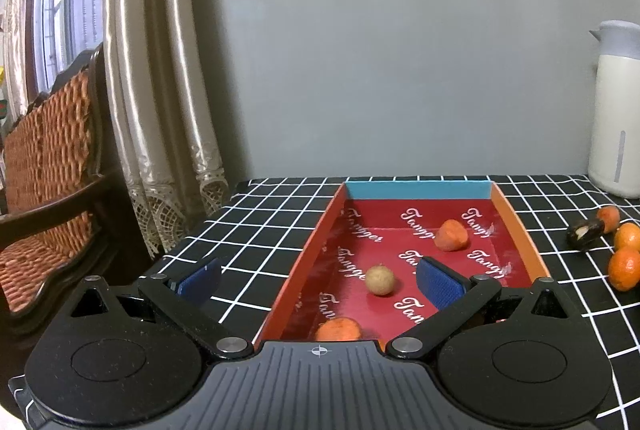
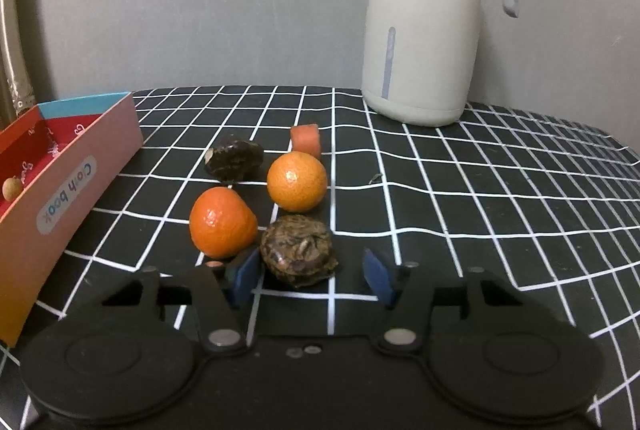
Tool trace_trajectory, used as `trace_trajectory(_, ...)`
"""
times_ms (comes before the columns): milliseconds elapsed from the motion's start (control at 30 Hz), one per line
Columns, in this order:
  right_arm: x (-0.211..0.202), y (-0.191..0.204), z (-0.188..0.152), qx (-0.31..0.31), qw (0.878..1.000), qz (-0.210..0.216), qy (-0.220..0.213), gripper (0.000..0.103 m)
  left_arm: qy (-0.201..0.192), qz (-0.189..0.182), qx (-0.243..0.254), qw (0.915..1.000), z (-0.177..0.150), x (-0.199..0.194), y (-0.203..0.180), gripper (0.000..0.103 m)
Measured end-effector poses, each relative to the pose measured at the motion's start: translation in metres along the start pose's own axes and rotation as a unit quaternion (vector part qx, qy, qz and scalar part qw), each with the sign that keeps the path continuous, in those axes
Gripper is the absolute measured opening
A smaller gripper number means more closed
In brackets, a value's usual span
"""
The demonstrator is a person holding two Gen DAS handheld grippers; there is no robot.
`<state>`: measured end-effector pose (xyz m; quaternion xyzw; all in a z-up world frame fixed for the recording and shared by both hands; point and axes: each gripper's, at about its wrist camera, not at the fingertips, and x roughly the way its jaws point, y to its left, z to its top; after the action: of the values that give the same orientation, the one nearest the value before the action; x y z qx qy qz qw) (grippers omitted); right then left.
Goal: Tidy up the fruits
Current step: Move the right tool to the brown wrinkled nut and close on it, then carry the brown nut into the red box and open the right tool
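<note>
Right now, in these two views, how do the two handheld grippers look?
Both match: the left gripper and the right gripper have matte black bodies with two round discs, silver pivot screws and blue ribbed pads. The left carries a small crosshair mark on its ridged middle.

Left wrist view low over box (image 1: pixel 516 214), right wrist view close over fruit, both facing wall, sharing jug (image 2: pixel 420 30).

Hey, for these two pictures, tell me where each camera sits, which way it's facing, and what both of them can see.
Left wrist: on the left gripper, looking forward and slightly down into the red box toward the grey wall; its open jaws show.
Right wrist: on the right gripper, angled down at the loose fruit; its jaws flank a dark brown wrinkled fruit, not yet pressing.
Shared: the box, the cream jug, the checked tablecloth, two tangerines.
</note>
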<state>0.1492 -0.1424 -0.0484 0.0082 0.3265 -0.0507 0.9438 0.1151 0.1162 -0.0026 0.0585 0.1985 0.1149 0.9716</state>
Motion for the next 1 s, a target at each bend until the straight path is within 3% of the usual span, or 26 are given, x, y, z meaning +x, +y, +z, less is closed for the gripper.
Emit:
trace_trajectory(133, 0.003, 0.005, 0.003, -0.005, 1.0, 0.002, 0.0, 0.04, 0.002, 0.006, 0.002, 1.0, -0.001, 0.001, 0.005, 0.103)
trace_trajectory(1000, -0.036, 0.001, 0.003, -0.031, 0.998, -0.019, -0.042, 0.04, 0.005, 0.004, -0.01, 0.9999, -0.004, -0.007, 0.011, 0.103)
